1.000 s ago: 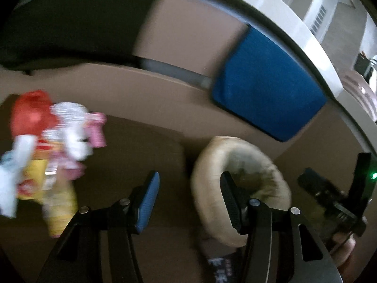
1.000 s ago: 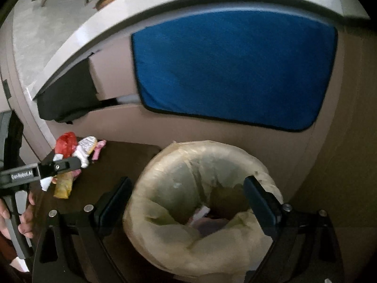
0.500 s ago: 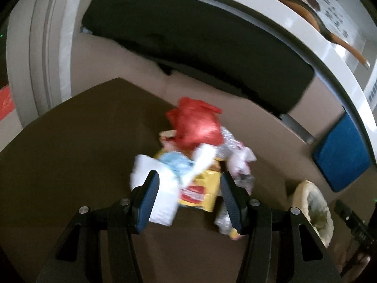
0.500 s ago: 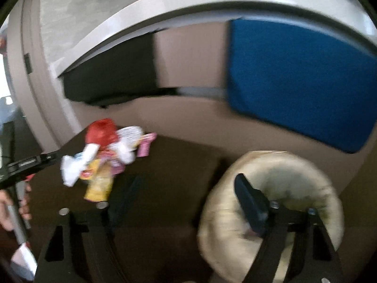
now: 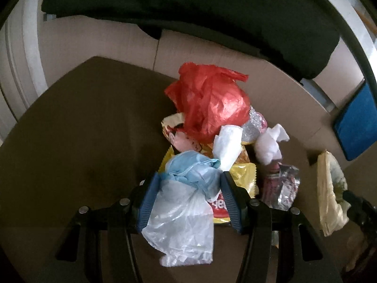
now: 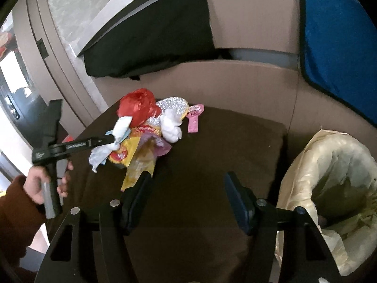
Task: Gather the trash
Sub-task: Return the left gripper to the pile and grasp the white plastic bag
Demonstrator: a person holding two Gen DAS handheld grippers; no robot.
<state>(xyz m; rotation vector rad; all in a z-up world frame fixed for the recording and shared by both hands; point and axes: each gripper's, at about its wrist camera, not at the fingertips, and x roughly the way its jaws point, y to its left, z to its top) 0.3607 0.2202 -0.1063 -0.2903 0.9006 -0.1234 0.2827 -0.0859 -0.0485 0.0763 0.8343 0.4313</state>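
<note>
The clear plastic bag (image 5: 181, 214) with the pale blue wad (image 5: 193, 172) bunched at its top sits at lower centre of the left wrist view, at the near edge of the trash pile (image 5: 219, 146) on the dark brown table (image 5: 82, 129). Your left gripper (image 5: 188, 198) is spread, its blue pads (image 5: 147, 202) flanking the bag on both sides; whether they touch the film I cannot tell.

To do this grasp well, close on the bunched blue part rather than the loose film below, which looks likely to slip. Keep the pads off the yellow snack wrapper (image 5: 242, 176) just to the right, so only one piece lifts. Raise slowly; the white tissue (image 5: 227, 148) leaning on the wad may drag along.

The left view gives the detail of the pile: the red plastic bag (image 5: 209, 103) on top, a crumpled white paper (image 5: 271, 146) to the right, a silvery wrapper (image 5: 282, 186) beside it. It shows only a sliver of the lined trash bin (image 5: 329, 188) at the right edge.

The right wrist view shows the route instead: the bin (image 6: 329, 176) stands at lower right, off the table's edge, well apart from the pile (image 6: 150, 129) at centre left. It also shows your left hand (image 6: 40, 184) on the handle, and a pink tag (image 6: 194, 118) behind the pile. Your right gripper (image 6: 186, 200) hangs spread and empty over bare table.
</note>
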